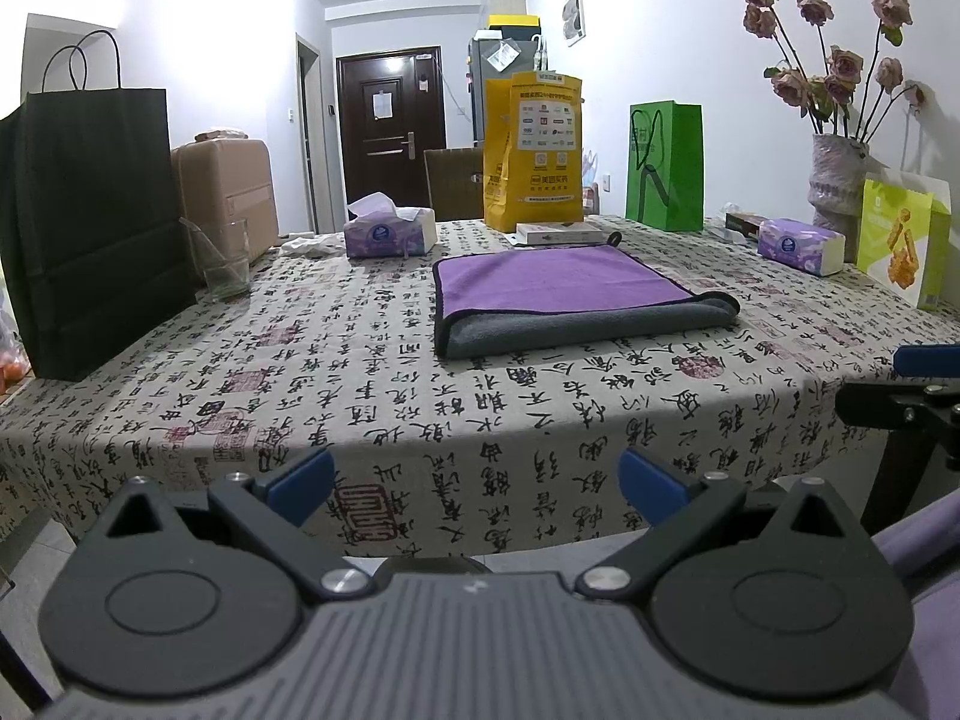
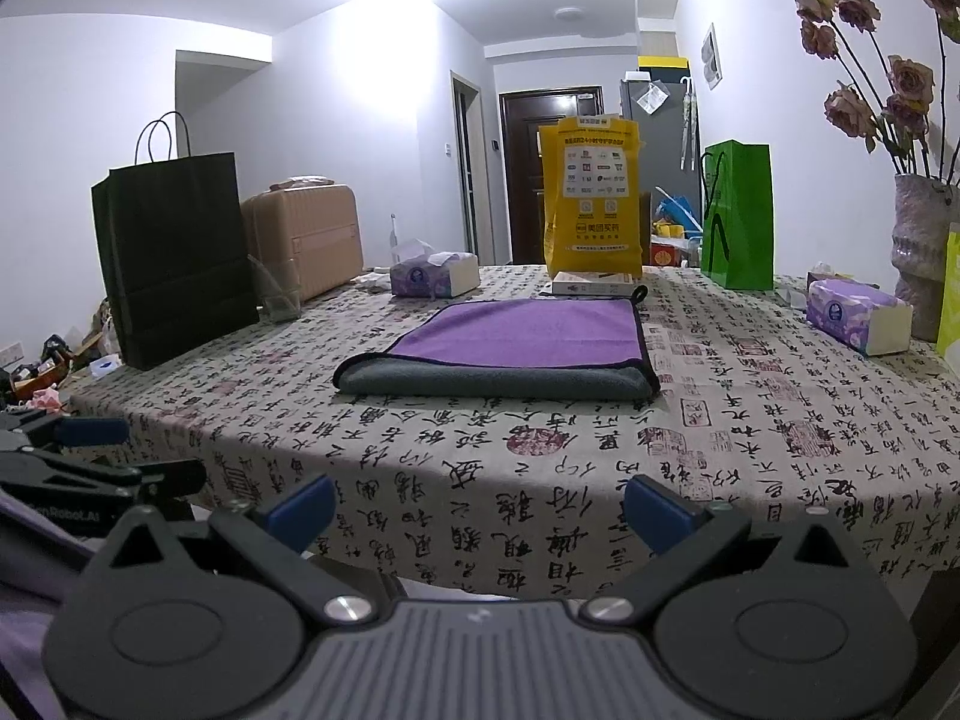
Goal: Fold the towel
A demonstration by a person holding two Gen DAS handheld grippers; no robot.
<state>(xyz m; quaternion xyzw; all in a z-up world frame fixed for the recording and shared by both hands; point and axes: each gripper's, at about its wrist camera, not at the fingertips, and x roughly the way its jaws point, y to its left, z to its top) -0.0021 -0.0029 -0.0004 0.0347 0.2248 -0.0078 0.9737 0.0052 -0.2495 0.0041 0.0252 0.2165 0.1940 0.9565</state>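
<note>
A purple towel [image 1: 558, 285] with a grey underside lies folded over on the table [image 1: 360, 372], its grey fold facing the near edge. It also shows in the right wrist view [image 2: 522, 336]. My left gripper [image 1: 477, 477] is open and empty, held in front of the table's near edge, well short of the towel. My right gripper [image 2: 480, 513] is open and empty, also in front of the near edge. The right gripper's fingers [image 1: 924, 360] show at the right in the left wrist view. The left gripper's fingers [image 2: 90, 432] show at the left in the right wrist view.
A black paper bag [image 1: 90, 228] and a clear glass [image 1: 225, 264] stand at the left. Tissue packs [image 1: 390, 231] [image 1: 801, 246], a yellow bag [image 1: 534, 150], a green bag [image 1: 666, 165] and a vase of flowers [image 1: 837, 180] stand behind and right of the towel.
</note>
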